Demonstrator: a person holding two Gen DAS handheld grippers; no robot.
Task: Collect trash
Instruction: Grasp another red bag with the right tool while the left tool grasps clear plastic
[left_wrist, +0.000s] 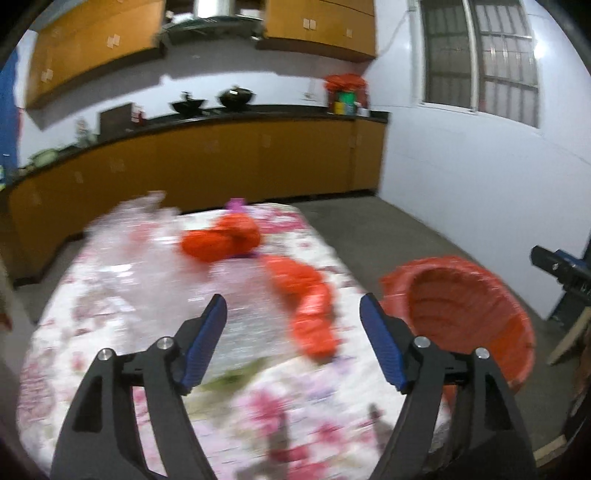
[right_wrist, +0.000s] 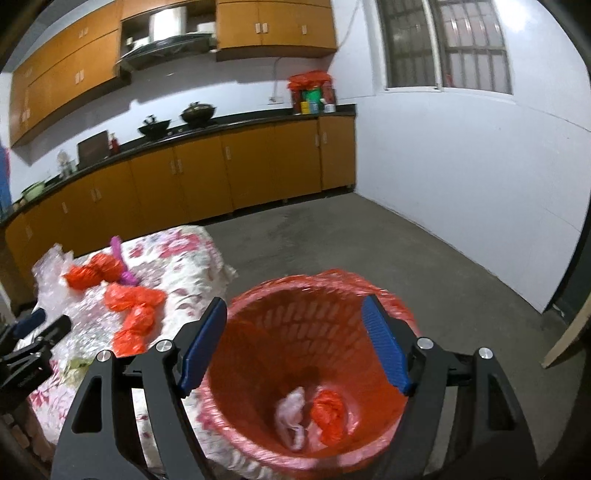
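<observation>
**Trash collection: partly done**

Red lined plastic wastebasket (right_wrist: 306, 354) beside floral-cloth tabletop (right_wrist: 192, 266) holds one crumpled white wrapper (right_wrist: 291, 413) and one red plastic wad (right_wrist: 328, 410). Right gripper (right_wrist: 295, 347) hovers over it, jaws wide, empty. Left gripper (left_wrist: 293, 343) wide, empty, over tabletop. Left to collect: several crumpled red bags (right_wrist: 135, 314) and clear plastic wrap (right_wrist: 51, 273).

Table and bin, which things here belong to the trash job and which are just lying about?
Job: orange bags, clear wrap, purple scrap, bin, white wad and orange wad inside it.

Lying about: woks, cans, green bowl on the counter.
</observation>
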